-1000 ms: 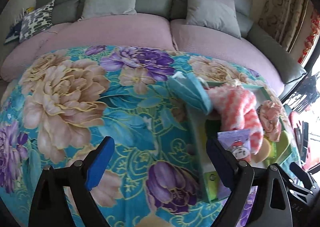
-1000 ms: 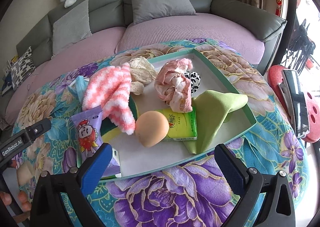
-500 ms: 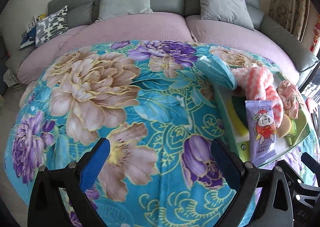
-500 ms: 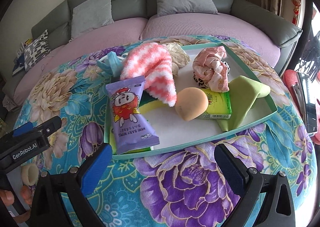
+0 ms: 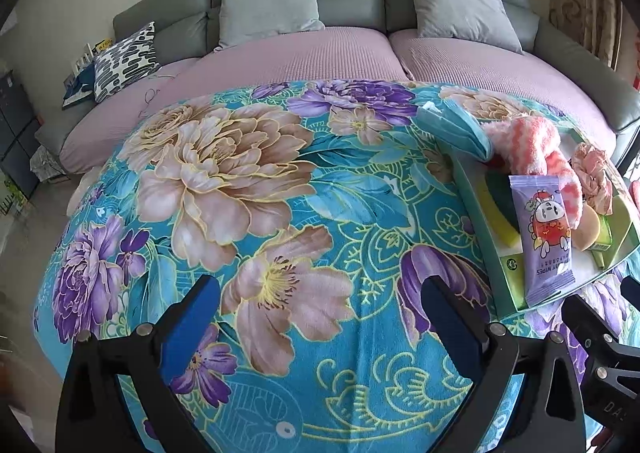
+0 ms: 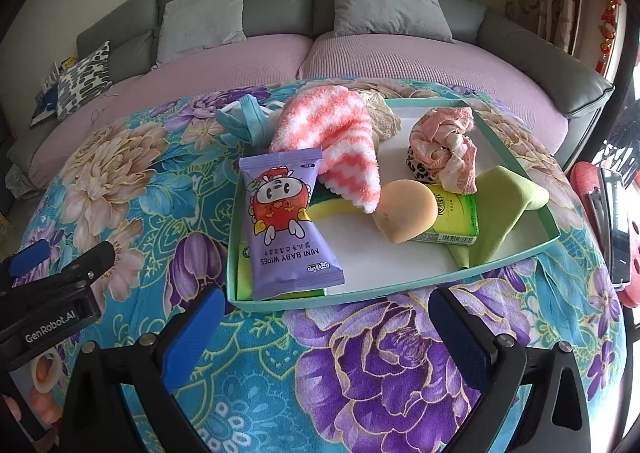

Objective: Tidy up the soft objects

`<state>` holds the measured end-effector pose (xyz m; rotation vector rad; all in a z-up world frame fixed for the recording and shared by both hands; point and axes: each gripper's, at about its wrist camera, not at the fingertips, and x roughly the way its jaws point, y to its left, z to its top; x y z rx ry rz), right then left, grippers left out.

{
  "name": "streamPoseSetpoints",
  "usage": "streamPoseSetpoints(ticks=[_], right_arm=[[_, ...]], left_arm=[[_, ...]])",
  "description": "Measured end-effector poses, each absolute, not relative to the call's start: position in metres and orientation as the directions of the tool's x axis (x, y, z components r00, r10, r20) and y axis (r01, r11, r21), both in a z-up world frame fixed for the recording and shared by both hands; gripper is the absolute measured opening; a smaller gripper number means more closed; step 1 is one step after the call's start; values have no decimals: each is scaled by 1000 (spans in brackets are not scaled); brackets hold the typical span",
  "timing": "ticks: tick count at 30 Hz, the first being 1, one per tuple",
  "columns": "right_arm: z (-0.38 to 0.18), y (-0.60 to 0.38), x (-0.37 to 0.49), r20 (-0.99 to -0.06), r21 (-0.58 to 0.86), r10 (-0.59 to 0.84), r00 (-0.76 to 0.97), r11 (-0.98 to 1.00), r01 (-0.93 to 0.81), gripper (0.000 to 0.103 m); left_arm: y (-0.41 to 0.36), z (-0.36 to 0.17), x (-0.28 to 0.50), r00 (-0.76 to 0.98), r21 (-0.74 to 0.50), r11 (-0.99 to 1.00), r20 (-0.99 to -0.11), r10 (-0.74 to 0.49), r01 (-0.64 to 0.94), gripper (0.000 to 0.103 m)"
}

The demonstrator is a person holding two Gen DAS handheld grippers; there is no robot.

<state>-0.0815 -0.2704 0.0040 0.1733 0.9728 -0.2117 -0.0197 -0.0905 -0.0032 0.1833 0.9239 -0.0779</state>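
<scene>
A teal-rimmed tray (image 6: 420, 285) sits on the floral blanket. In it lie a purple baby-wipes pack (image 6: 286, 225), a pink-and-white fuzzy sock (image 6: 340, 141), a peach sponge (image 6: 404, 211), a green tissue pack (image 6: 454, 219), a green cloth (image 6: 504, 201) and a pink scrunchie (image 6: 444, 147). A blue face mask (image 6: 244, 121) lies just outside the tray's far left corner. My right gripper (image 6: 320, 317) is open in front of the tray's near rim. My left gripper (image 5: 316, 313) is open over bare blanket, left of the tray (image 5: 486, 253). Neither holds anything.
The blanket (image 5: 248, 181) covers a round surface before a grey sofa with pink seats (image 5: 304, 53) and grey cushions. A patterned cushion (image 5: 124, 61) lies far left. A red stool with a dark object (image 6: 612, 221) stands at right. The left tool's body (image 6: 52, 293) shows at lower left.
Both views have pulled back and turned, so the tray sits farther right in the left view and more centred in the right view. The objects have not moved.
</scene>
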Motion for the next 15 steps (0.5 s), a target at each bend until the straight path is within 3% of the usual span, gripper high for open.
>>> streamPoseSetpoints(ticks=[15], right_arm=[[-1, -272, -80, -843, 50, -101, 528, 964, 263, 103]], left_arm=[[-83, -11, -13, 563, 96, 988, -826, 13, 118, 100]])
